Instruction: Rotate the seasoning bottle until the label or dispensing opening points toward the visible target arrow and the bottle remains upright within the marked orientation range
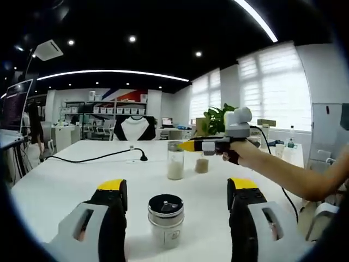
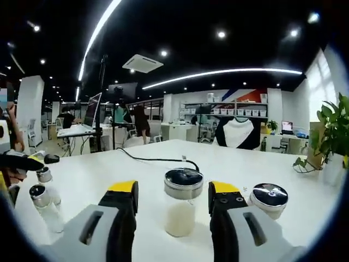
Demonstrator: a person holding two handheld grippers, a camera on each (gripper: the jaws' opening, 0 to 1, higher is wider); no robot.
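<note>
A short seasoning bottle (image 1: 166, 218) with a metal lid stands upright on the white table (image 1: 82, 180), between the jaws of my left gripper (image 1: 177, 185). The jaws are wide apart and do not touch it. Farther off, a hand holds my right gripper (image 1: 189, 146), its yellow tips level with the lid of a tall bottle of white powder (image 1: 175, 162). In the right gripper view that tall bottle (image 2: 182, 206) stands upright between the jaws of my right gripper (image 2: 173, 187), with a gap on each side. My left gripper (image 2: 24, 162) shows at the far left.
A small bottle of brown powder (image 1: 202, 165) stands behind the tall one. Another lidded bottle (image 2: 269, 199) is at the right, and two more bottles (image 2: 42, 203) at the left. A black cable (image 1: 98, 157) crosses the far table. A potted plant (image 2: 332, 134) stands right.
</note>
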